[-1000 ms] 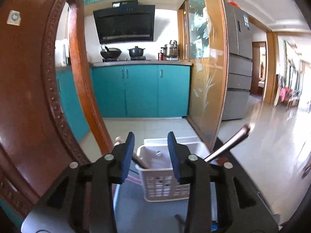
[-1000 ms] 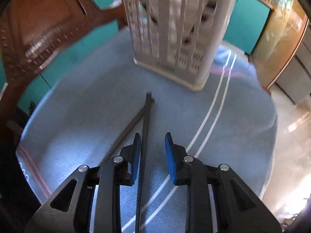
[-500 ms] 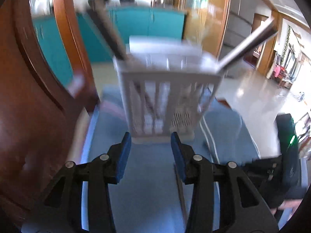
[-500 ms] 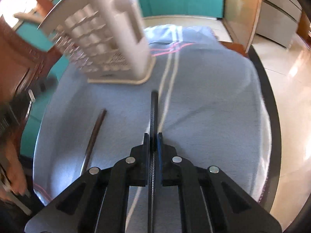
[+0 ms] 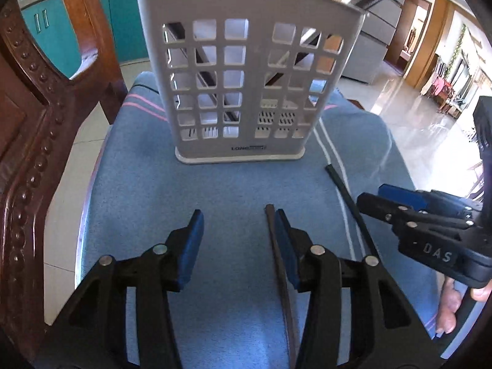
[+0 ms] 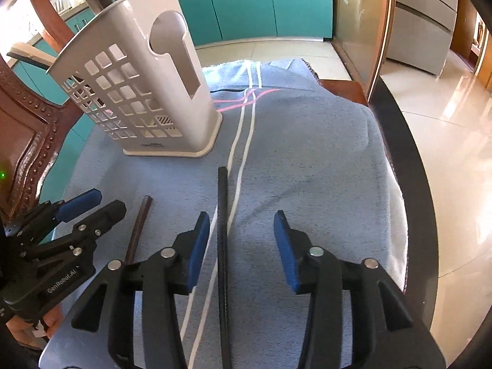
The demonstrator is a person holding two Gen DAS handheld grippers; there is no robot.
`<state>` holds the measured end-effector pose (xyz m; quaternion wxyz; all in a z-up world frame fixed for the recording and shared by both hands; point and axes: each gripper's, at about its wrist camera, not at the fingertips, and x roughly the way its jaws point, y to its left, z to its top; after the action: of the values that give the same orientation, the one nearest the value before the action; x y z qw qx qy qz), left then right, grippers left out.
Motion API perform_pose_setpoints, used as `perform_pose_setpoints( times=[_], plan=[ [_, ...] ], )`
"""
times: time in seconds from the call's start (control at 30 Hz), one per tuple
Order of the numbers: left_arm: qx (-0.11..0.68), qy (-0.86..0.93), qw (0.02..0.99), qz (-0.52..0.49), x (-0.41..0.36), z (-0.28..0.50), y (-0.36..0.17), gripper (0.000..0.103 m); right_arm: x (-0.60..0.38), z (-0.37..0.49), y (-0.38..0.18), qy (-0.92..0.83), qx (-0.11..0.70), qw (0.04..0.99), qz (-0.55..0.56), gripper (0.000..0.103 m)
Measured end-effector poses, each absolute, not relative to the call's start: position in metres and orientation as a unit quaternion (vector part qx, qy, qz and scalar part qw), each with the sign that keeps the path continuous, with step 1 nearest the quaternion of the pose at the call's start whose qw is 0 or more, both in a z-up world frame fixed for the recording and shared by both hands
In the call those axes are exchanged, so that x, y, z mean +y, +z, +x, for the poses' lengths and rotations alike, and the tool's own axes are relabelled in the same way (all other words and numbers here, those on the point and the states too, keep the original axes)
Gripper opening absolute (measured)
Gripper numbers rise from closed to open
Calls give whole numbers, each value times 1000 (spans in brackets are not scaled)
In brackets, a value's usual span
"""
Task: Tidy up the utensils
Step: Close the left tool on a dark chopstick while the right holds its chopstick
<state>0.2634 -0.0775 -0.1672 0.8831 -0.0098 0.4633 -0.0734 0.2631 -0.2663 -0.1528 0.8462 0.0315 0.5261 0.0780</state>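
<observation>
A white slotted utensil basket (image 5: 249,92) stands on the blue cloth (image 5: 230,184), with several utensil handles sticking out of its top. It also shows in the right wrist view (image 6: 138,92). A brown chopstick (image 5: 278,261) lies on the cloth beside my open left gripper's (image 5: 238,233) right finger. It also shows in the right wrist view (image 6: 138,227). A black chopstick (image 6: 222,246) lies between the jaws of my open right gripper (image 6: 243,236), near its left finger. It also shows in the left wrist view (image 5: 347,196).
A carved wooden chair back (image 5: 33,123) stands close on the left. The table's dark rim (image 6: 409,160) curves on the right, beyond the cloth. Teal cabinets (image 6: 255,3) and tiled floor lie behind.
My right gripper was shut on the black chopstick half a second ago and is now open, with the chopstick on the cloth. My left gripper has dropped low toward the brown chopstick.
</observation>
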Motion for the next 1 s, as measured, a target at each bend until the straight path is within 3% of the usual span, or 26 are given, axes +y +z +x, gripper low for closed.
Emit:
perform_pose_setpoints(
  times=[0.13, 0.23, 0.43, 0.77, 1.0],
  plan=[
    [477, -74, 876, -3, -81, 267, -174, 47, -266, 263, -155, 75, 526, 847, 25, 45],
    [486, -75, 870, 6, -86, 269, -182, 36, -265, 263, -155, 74, 526, 847, 22, 47],
    [489, -70, 870, 13, -87, 271, -189, 29, -264, 262, -155, 74, 526, 847, 18, 47],
    [475, -98, 874, -23, -80, 272, -177, 30, -267, 261, -155, 66, 524, 849, 15, 48],
    [480, -111, 870, 32, -105, 267, -187, 30, -265, 262, -155, 68, 522, 850, 9, 47]
  ],
)
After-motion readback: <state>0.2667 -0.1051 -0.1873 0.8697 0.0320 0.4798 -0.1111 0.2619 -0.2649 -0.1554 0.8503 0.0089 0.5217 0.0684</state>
